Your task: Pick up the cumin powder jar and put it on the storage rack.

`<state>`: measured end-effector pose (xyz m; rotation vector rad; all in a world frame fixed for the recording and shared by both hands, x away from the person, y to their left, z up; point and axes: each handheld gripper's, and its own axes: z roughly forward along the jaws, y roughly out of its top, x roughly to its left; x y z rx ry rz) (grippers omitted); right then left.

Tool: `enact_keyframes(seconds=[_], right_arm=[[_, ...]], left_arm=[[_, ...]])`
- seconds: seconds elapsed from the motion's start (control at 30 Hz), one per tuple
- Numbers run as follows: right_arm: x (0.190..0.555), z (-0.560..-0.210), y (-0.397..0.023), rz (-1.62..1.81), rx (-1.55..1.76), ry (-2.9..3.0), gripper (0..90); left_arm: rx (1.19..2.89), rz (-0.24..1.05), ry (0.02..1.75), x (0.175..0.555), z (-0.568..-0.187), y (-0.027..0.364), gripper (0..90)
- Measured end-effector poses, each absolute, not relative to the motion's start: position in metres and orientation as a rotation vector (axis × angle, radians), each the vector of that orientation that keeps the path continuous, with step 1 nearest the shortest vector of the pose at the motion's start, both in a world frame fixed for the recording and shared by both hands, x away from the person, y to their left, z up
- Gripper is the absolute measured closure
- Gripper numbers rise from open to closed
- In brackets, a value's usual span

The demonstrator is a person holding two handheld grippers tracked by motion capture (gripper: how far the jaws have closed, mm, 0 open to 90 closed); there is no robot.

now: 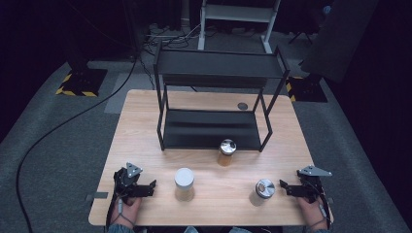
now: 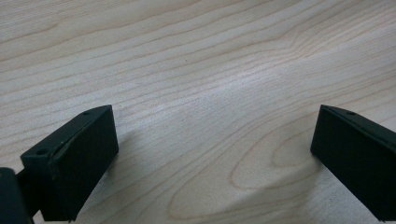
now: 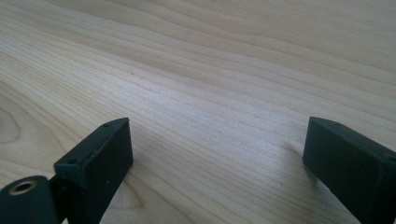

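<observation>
Three jars stand on the wooden table [image 1: 145,126]: a white-lidded jar [image 1: 184,184] near the front left, a silver-lidded jar [image 1: 263,191] near the front right, and another silver-lidded jar [image 1: 227,152] just in front of the black two-tier shelf [image 1: 214,128]. My left gripper [image 1: 145,188] rests at the front left corner, left of the white-lidded jar, jaws wide apart over bare wood [image 2: 210,140]. My right gripper [image 1: 287,188] lies at the front right, beside the silver-lidded jar, also open with only wood [image 3: 215,135] between its jaws.
The shelf's upper tier [image 1: 218,63] overhangs the back half of the table. A small dark round disc [image 1: 242,106] lies on the table behind the shelf. Cables run across the grey floor at the left, and a white frame [image 1: 238,19] stands behind.
</observation>
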<state>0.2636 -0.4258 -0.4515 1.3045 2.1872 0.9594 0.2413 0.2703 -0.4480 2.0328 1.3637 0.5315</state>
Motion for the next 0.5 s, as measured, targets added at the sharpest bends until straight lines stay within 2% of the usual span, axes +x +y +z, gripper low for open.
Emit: enact_keyframes(seconds=[0.5], right_arm=[[0.2635, -0.4515, -0.4255, 0.959, 1.306, 2.186, 8.3]], left_arm=[[2.031, 0.528, 1.359, 0.2376, -0.4477, 0.2697, 1.8]])
